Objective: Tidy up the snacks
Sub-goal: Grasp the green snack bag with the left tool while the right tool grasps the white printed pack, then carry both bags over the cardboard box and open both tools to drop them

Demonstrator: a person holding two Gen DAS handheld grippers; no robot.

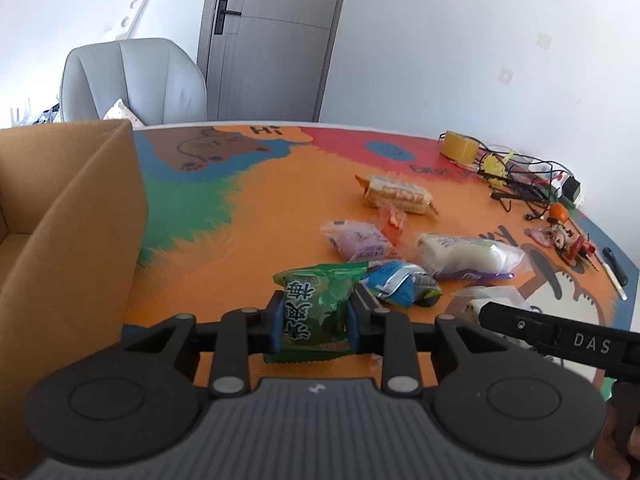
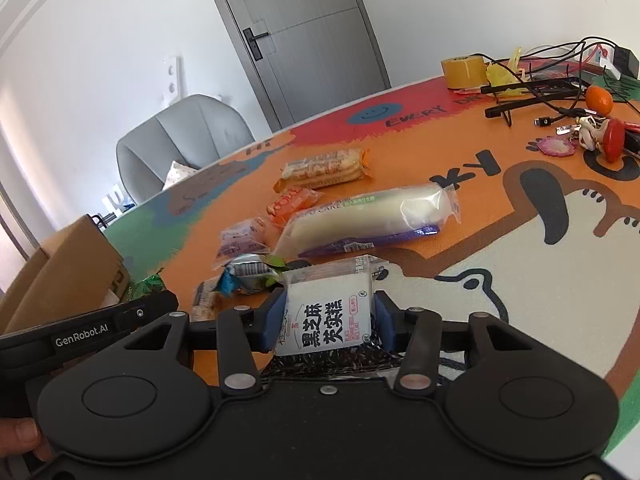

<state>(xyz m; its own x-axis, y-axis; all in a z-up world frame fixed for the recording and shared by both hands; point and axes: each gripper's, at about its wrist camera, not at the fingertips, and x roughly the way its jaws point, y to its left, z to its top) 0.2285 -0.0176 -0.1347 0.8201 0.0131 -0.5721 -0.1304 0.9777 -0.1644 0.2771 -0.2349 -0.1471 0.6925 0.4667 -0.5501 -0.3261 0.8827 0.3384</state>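
My left gripper (image 1: 314, 316) is shut on a green snack packet (image 1: 316, 304), held just above the table's near edge. My right gripper (image 2: 330, 320) is shut on a white black-sesame rice cake packet (image 2: 330, 312); part of that packet shows in the left wrist view (image 1: 486, 300). On the orange mat lie a long white cake pack (image 2: 360, 220), a biscuit pack (image 2: 324, 168), a purple packet (image 1: 360, 240), a small orange packet (image 2: 292, 206) and a blue packet (image 1: 396, 284). An open cardboard box (image 1: 68, 240) stands at the left.
The colourful table mat (image 1: 248, 208) covers the table. At the far right lie a yellow tape roll (image 1: 460, 148), tangled cables (image 1: 520, 176), a small orange fruit (image 2: 598, 100) and key charms (image 2: 592, 136). A grey chair (image 1: 136, 80) and a door (image 1: 276, 36) stand behind.
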